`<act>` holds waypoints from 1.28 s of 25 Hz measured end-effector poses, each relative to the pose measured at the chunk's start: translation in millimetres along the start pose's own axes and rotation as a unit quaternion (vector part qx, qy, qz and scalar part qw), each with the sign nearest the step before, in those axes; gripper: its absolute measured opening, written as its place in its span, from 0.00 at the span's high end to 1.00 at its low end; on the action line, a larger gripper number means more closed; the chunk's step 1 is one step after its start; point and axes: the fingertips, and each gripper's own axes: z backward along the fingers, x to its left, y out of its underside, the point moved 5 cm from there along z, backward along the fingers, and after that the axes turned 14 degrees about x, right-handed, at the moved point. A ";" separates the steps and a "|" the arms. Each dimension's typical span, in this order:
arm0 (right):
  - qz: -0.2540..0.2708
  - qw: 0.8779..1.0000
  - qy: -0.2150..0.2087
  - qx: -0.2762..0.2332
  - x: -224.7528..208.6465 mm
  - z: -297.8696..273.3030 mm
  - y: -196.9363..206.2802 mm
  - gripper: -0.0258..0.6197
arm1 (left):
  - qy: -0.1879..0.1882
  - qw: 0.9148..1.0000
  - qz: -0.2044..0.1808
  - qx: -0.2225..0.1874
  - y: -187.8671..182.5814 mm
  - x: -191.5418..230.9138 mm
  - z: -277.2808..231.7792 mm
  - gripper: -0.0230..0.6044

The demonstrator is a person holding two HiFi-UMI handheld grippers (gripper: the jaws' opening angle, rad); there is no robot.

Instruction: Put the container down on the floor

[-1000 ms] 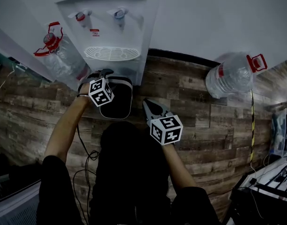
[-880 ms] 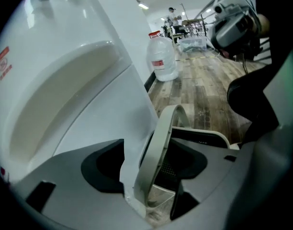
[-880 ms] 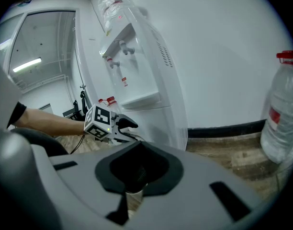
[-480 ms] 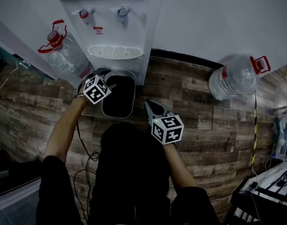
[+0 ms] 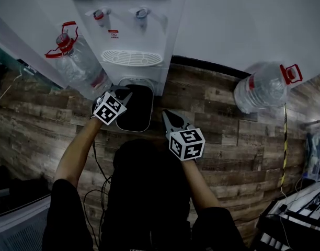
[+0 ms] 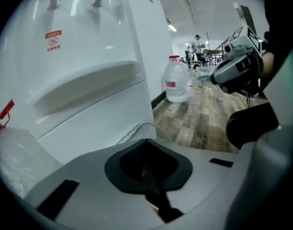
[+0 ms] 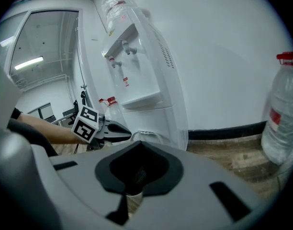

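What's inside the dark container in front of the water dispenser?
Only a dark, featureless interior shows in the container; no contents can be made out. The left gripper covers part of its left rim.

Head cam looks steeply down at the water dispenser (image 5: 131, 30). Other two cams sit low, close by its base; all share it.

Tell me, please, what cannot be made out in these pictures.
- Container contents: in the head view its inside is only dark.
- Left gripper grip on the container's rim: in the left gripper view the jaw tips are lost in the gripper's dark recess.
- Warning label on the water dispenser: too small to read.
- Water bottle: cut off by the right gripper view's edge.
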 end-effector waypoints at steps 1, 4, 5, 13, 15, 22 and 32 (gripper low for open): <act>-0.002 1.000 0.005 -0.004 -0.6 0.0 -1.3 0.94 | -0.004 1.000 0.010 -0.009 -0.4 -1.2 2.4 0.94; -0.006 0.999 0.030 -0.024 -3.7 1.6 -7.1 0.94 | -0.015 0.998 0.037 -0.043 -5.7 -1.1 12.5 0.94; -0.005 0.999 0.033 -0.026 -3.6 1.7 -9.3 0.94 | -0.014 0.997 0.046 -0.053 -8.8 -1.1 18.4 0.94; -0.003 0.999 0.032 -0.010 15.4 16.7 -47.7 0.94 | 0.008 0.991 0.092 -0.098 -35.1 6.7 71.1 0.94; -0.007 1.000 0.029 0.000 24.4 24.0 -59.3 0.94 | 0.010 0.991 0.092 -0.092 -40.3 8.6 85.6 0.94; -0.006 0.999 0.021 0.037 68.5 70.2 -116.3 0.94 | 0.035 0.989 0.124 -0.070 -65.5 16.6 155.7 0.94; -0.018 0.997 0.025 0.070 132.7 176.0 -224.3 0.94 | 0.025 0.985 0.158 -0.063 -149.2 28.9 309.6 0.94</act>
